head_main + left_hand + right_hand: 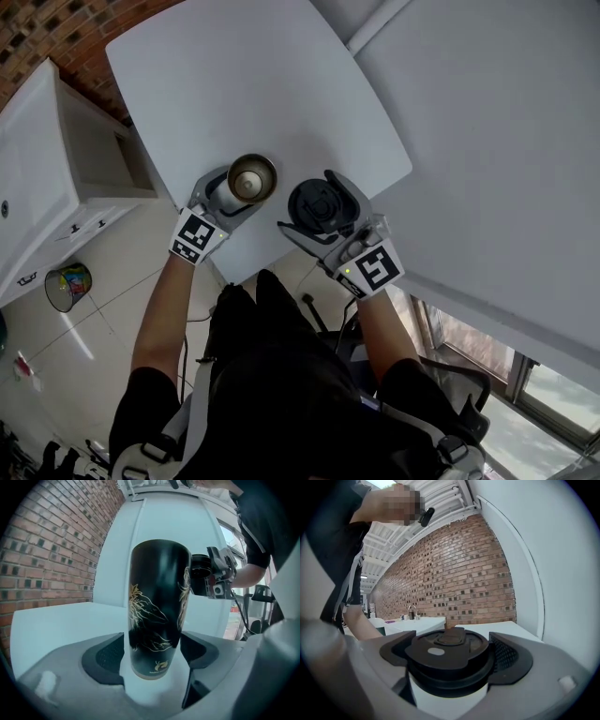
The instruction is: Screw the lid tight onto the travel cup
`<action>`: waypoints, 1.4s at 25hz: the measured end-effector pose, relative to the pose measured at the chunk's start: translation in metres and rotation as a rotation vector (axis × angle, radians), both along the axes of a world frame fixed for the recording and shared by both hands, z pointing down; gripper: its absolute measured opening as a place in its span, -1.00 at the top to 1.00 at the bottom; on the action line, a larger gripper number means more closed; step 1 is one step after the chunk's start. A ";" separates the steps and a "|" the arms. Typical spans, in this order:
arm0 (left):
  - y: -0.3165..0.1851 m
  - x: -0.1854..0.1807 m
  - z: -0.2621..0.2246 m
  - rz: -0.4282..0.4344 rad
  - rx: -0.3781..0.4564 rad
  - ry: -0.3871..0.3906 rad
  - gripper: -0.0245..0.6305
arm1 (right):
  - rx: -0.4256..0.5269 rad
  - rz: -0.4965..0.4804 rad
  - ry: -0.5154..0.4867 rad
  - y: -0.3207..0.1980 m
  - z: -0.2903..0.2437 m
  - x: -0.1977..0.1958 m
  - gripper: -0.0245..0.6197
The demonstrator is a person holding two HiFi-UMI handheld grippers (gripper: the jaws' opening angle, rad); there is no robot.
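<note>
A black travel cup [251, 180] with gold line art stands upright and open-topped near the front edge of the white table [262, 84]. My left gripper [230, 195] reaches around its lower body; in the left gripper view the cup [157, 606] stands between the two pads with a sliver of gap, so the jaws are open. The black lid [317, 202] is beside the cup, to its right, top side up, with my right gripper [319, 208] shut on its rim. In the right gripper view the lid [450, 656] fills the space between the pads. The left gripper view also shows that lid [199, 578] level with the cup's top.
A white counter [37, 159] and a brick wall [37, 37] stand left of the table. A colourful bin [67, 284] sits on the tiled floor below. A large white panel [487, 141] borders the table's right side. The person's dark-clothed body is close to the table's near edge.
</note>
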State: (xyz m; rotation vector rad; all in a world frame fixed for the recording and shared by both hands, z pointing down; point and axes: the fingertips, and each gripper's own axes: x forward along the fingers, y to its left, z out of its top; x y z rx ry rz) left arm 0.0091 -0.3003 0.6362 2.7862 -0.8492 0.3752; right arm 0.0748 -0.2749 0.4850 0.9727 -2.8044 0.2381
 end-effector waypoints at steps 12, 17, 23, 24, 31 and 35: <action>0.000 0.012 -0.002 0.040 -0.015 0.010 -0.17 | 0.069 -0.082 -0.021 -0.022 -0.011 -0.040 -0.56; 0.001 0.013 0.000 0.039 -0.026 0.012 -0.17 | 0.074 -0.126 -0.041 -0.024 -0.014 -0.068 -0.56; 0.000 0.013 0.000 0.038 -0.030 0.013 -0.17 | 0.069 -0.167 -0.041 -0.032 -0.015 -0.094 -0.56; 0.000 0.013 0.000 0.037 -0.030 0.012 -0.17 | 0.076 -0.172 -0.044 -0.033 -0.014 -0.097 -0.56; 0.001 0.010 0.000 0.038 -0.031 0.013 -0.17 | 0.101 -0.178 -0.020 -0.033 0.006 -0.103 -0.56; 0.001 0.010 -0.001 0.038 -0.030 0.015 -0.17 | 0.088 -0.178 -0.023 -0.033 0.011 -0.106 -0.56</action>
